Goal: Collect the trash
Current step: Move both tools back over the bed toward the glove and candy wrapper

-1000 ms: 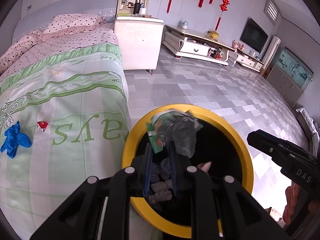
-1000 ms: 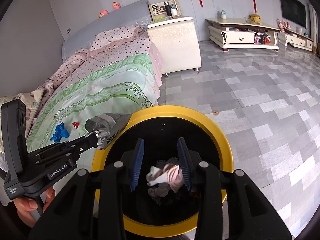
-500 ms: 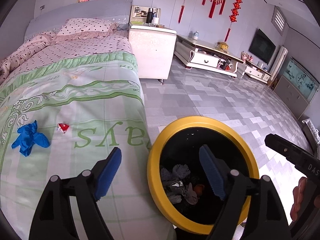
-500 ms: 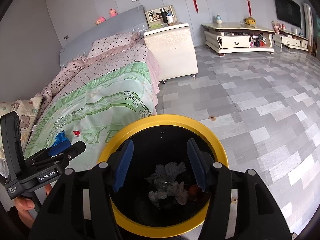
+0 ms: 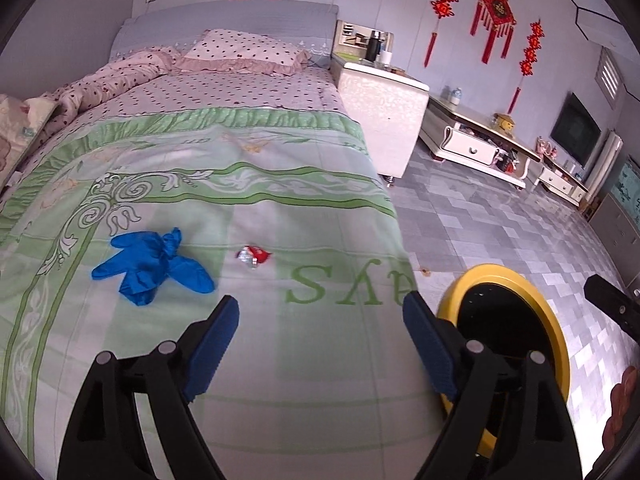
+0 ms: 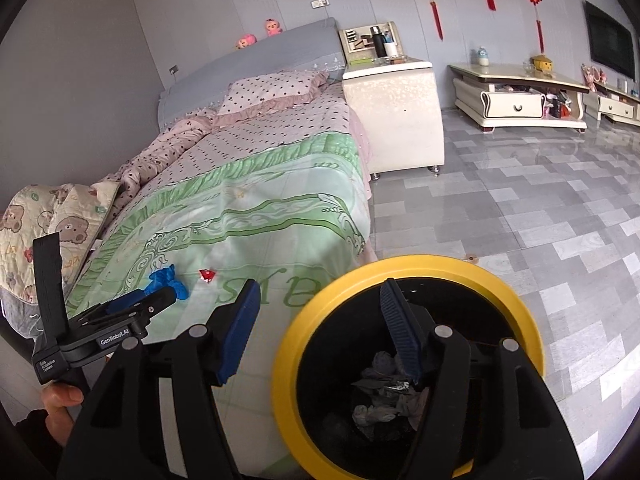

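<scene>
both tongs (image 5: 320, 320) (image 6: 320, 320) opening, empty, beside bin (image 6: 520, 304)

1. Bed (image 5: 280, 184): green-and-white patterned coverlet over the near half, pink dotted sheet beyond it.
2. Blue glove (image 5: 150, 266) lies crumpled on the coverlet, left of centre in the left wrist view.
3. Small red wrapper (image 5: 254, 256) lies on the coverlet, near the glove but apart from it.
4. Dotted pillow (image 5: 244, 52) rests at the headboard end; a bunched dotted quilt (image 5: 116, 80) lies beside it.
5. Grey tiled floor (image 6: 520, 216): a yellow-rimmed black bin (image 6: 404, 272) stands on it, just beside the bed's foot corner.
6. White cabinet (image 6: 394, 120) stands on the floor against the bed's side.
</scene>
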A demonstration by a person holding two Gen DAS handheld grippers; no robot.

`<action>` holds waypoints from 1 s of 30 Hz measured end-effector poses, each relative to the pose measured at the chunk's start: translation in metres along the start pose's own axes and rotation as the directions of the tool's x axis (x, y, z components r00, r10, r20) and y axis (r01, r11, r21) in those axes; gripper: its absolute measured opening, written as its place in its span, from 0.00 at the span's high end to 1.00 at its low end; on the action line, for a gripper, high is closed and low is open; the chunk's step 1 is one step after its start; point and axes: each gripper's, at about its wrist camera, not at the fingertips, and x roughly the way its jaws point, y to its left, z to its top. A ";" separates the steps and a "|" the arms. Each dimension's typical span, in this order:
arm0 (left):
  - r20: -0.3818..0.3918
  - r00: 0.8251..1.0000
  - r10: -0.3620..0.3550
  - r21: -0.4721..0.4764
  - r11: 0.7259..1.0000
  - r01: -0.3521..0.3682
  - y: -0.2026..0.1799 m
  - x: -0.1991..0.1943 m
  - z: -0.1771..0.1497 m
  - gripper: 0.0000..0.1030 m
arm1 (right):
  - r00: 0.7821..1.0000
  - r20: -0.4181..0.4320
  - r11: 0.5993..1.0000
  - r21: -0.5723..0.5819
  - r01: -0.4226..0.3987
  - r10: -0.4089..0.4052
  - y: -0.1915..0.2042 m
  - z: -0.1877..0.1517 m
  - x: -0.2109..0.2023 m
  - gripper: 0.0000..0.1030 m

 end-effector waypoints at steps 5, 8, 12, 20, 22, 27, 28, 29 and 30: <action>-0.001 0.998 0.068 -0.051 0.996 -0.068 0.051 0.005 0.007 0.22 | 0.999 -0.014 0.997 -0.055 -0.053 0.053 0.045 0.004 0.035 0.42; -0.007 0.994 0.105 -0.074 0.992 -0.105 0.080 0.011 0.010 0.22 | 0.997 -0.029 0.993 -0.086 -0.080 0.078 0.073 0.006 0.060 0.42; -0.020 0.990 0.140 -0.112 0.984 -0.141 0.115 0.020 0.012 0.22 | 0.993 -0.069 0.985 -0.131 -0.109 0.101 0.111 0.004 0.099 0.42; -0.070 0.982 0.174 -0.173 0.967 -0.184 0.165 0.056 0.017 0.22 | 0.975 -0.184 0.963 -0.213 -0.164 0.126 0.166 -0.012 0.187 0.42; -0.082 0.981 0.173 -0.192 0.964 -0.186 0.174 0.065 0.018 0.22 | 0.971 -0.205 0.957 -0.237 -0.168 0.120 0.177 -0.017 0.207 0.42; -0.081 0.986 0.146 -0.243 0.956 -0.161 0.188 0.081 0.029 0.22 | 0.966 -0.240 0.953 -0.258 -0.161 0.098 0.189 -0.021 0.244 0.42; -0.080 0.986 0.145 -0.245 0.956 -0.160 0.189 0.084 0.031 0.22 | 0.965 -0.244 0.950 -0.266 -0.162 0.096 0.191 -0.020 0.249 0.42; -0.082 0.987 0.140 -0.246 0.957 -0.157 0.189 0.088 0.032 0.22 | 0.964 -0.247 0.947 -0.277 -0.162 0.093 0.194 -0.021 0.255 0.42; -0.083 0.987 0.134 -0.249 0.957 -0.151 0.190 0.091 0.033 0.22 | 0.965 -0.251 0.944 -0.292 -0.155 0.081 0.197 -0.021 0.261 0.43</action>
